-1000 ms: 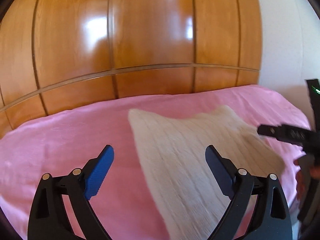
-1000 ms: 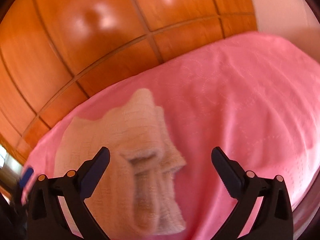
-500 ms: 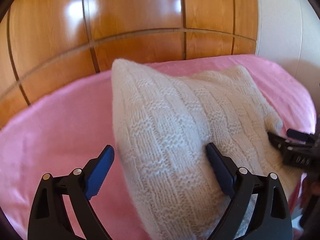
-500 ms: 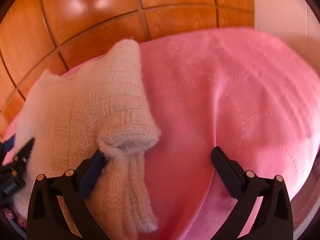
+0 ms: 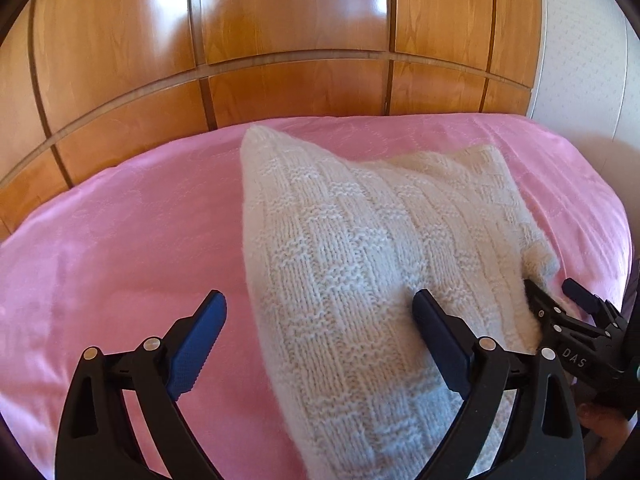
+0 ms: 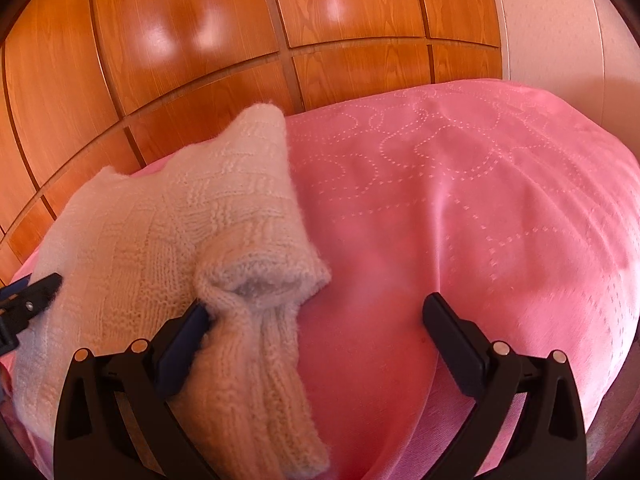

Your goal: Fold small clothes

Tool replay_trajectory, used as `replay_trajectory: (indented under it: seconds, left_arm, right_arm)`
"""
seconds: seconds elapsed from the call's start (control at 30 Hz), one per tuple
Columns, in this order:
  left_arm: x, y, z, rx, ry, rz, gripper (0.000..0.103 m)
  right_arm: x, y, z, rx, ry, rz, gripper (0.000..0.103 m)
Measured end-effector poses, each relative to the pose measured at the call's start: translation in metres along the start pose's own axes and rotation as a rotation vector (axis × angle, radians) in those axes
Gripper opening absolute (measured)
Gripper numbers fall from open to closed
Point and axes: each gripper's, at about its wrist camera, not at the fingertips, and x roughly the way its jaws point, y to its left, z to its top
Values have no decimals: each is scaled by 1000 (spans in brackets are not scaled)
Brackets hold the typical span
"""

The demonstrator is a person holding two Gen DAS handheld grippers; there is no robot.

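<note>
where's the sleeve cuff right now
In the right wrist view, the sleeve cuff lies on the pink bedspread, touching the right gripper's left finger.

"DAS" in white on the right claw (image 5: 560, 302)

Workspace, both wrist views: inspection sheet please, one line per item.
Surface: pink bedspread, stitched dotted pattern.
Job's things: cream knit sweater lying on the bedspread; sleeve cuff faces the right camera.
Clutter: nothing seen.
Grippers: left gripper open, right finger against the knit; right gripper open, left finger at the cuff.
Cables: nothing seen.
Surroundings: glossy wooden panels behind the bed, pale wall at right.
</note>
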Motion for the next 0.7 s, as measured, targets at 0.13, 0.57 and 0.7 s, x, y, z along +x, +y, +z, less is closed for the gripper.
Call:
replay_trajectory:
  seconds: [0.13, 0.57, 0.7]
  left_arm:
    - [-3, -4, 4, 20, 12, 20, 93]
    - [38, -14, 41, 49, 11, 118, 93]
    - [63, -14, 34, 80, 28, 121, 94]
  right_arm:
    - [-1, 0, -1, 0, -3, 4, 101]
    - [-2, 0, -1, -1, -11, 11, 101]
    - [-3, 0, 0, -3, -3, 13, 101]
